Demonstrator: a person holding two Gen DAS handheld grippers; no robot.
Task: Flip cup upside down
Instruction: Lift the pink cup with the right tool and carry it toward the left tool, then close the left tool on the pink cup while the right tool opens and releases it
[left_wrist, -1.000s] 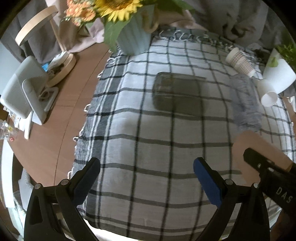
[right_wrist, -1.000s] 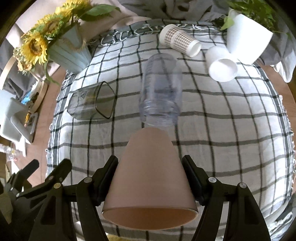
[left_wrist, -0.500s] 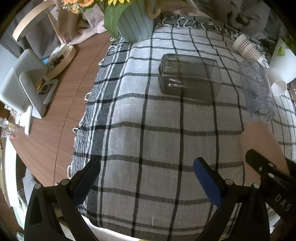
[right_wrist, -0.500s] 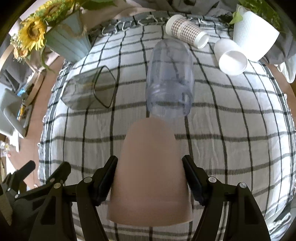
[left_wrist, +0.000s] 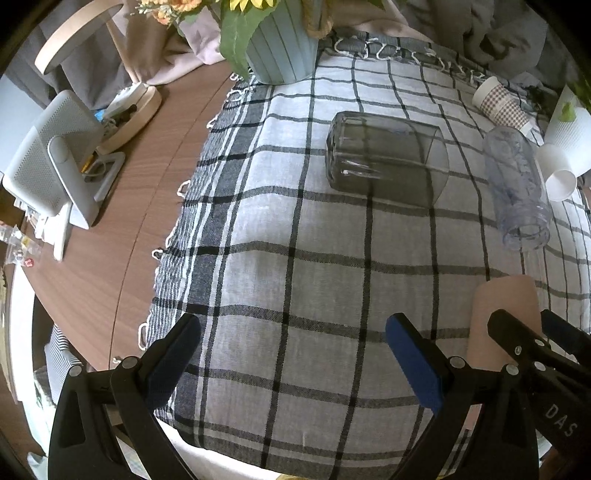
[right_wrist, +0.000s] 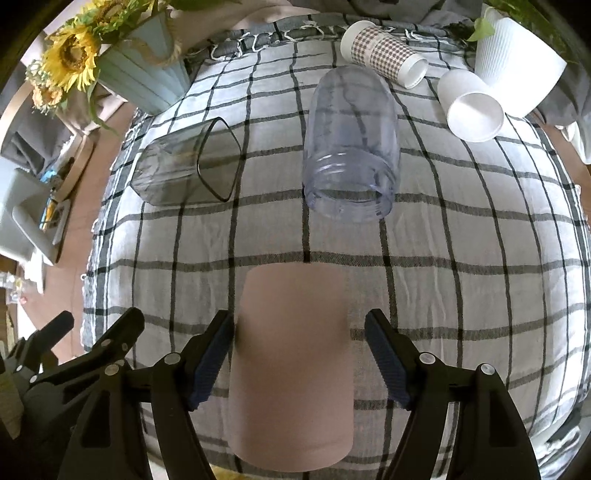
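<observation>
A pink cup (right_wrist: 291, 354) stands upside down on the checked cloth, its closed base up and its wide rim down near the front edge. My right gripper (right_wrist: 299, 350) is open around it; the left pad (right_wrist: 212, 354) is at its side and the right pad (right_wrist: 386, 354) stands a little apart. In the left wrist view the cup (left_wrist: 502, 306) shows at the lower right, partly behind the right gripper's fingers. My left gripper (left_wrist: 291, 354) is open and empty above the cloth, to the left of the cup.
A clear round jar (right_wrist: 351, 144) and a grey square tumbler (right_wrist: 184, 166) lie on their sides on the cloth (right_wrist: 461, 258). Behind lie a checked paper cup (right_wrist: 384, 55), a white cup (right_wrist: 472, 107), a white pot (right_wrist: 517, 62) and a sunflower vase (right_wrist: 144, 77). A grey device (left_wrist: 55, 158) stands on the wooden table.
The right gripper has turned the pink cup from tilted, rim toward the camera, to upside down on the cloth, and its jaws have opened. The left gripper's view shifted slightly.
</observation>
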